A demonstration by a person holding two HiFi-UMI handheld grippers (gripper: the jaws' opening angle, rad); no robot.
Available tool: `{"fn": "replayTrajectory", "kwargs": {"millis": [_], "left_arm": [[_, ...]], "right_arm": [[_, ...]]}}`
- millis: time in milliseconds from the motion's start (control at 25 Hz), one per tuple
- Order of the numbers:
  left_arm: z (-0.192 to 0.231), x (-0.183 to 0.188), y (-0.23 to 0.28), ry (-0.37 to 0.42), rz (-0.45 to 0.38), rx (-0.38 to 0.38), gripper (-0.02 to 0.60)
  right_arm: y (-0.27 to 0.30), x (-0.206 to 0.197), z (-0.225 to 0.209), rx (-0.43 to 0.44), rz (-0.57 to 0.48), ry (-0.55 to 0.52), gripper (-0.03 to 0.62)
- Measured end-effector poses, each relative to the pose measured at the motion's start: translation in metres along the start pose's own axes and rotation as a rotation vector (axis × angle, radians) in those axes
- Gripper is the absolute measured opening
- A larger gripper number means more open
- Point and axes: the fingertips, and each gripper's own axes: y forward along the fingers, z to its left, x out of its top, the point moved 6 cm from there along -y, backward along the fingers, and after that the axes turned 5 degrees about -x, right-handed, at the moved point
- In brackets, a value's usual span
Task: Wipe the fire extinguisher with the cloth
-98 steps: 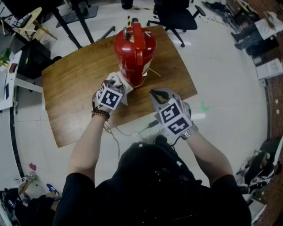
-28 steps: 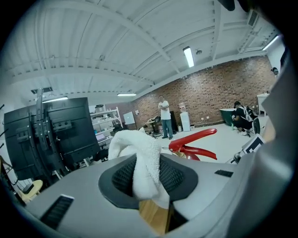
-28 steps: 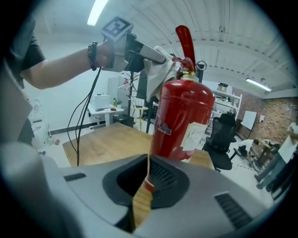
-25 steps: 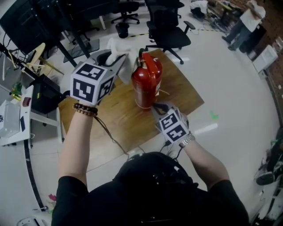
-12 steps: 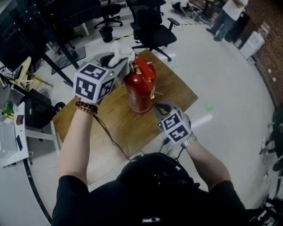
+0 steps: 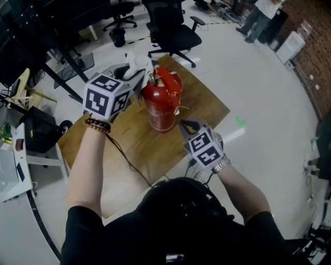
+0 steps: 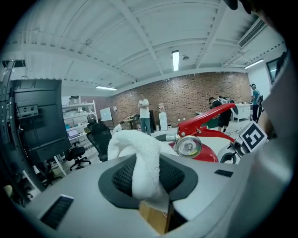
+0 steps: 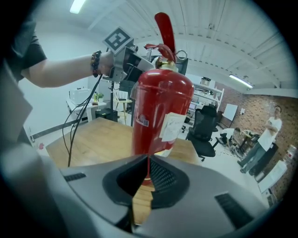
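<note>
A red fire extinguisher (image 6: 162, 101) stands upright on the wooden table (image 6: 204, 106). My left gripper (image 6: 135, 74) is raised at the extinguisher's upper left, shut on a white cloth (image 6: 137, 58) that sticks out past the jaws; they have just been closing a little tighter on it. In the left gripper view the cloth (image 7: 142, 158) hangs between the jaws, with the gauge (image 7: 188, 146) and red handle (image 7: 209, 118) just beyond. My right gripper (image 6: 184, 124) is shut and empty, low beside the extinguisher's base (image 8: 160, 111).
A black office chair (image 6: 173, 28) stands behind the table. Dark desks and monitors (image 6: 31, 31) fill the left side. A cable (image 6: 126, 158) trails from my left wrist over the table's near edge. People stand far off at the upper right (image 6: 261, 13).
The left gripper has come down a little with the cloth and moved closer to the extinguisher's top. The right gripper has hardly moved. Several seconds ago the cloth was low at the extinguisher's base.
</note>
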Motion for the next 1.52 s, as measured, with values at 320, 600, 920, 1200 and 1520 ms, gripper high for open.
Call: {"fn": "replayTrajectory", "kwargs": {"millis": [320,600,920,1200,1520], "left_arm": [[0.016,-0.023,0.01,-0.02,0.06,0.012,0.095],[0.021,-0.056,0.026,-0.07,0.077,-0.044,0.096],[0.021,-0.095,0.045,-0.114,0.081,-0.102,0.095],[0.018,-0.131,0.065,-0.099,0.154,-0.12,0.095],[0.013,-0.171,0.088,-0.123,0.209,-0.14,0.095]], "right_arm": [[0.011,-0.001,0.005,0.011,0.019,0.008,0.028],[0.019,-0.009,0.011,0.023,0.057,0.017,0.028],[0.027,-0.021,0.015,0.028,0.104,0.025,0.028],[0.034,-0.028,0.018,0.04,0.129,0.028,0.028],[0.045,-0.036,0.023,0.062,0.156,0.038,0.028]]}}
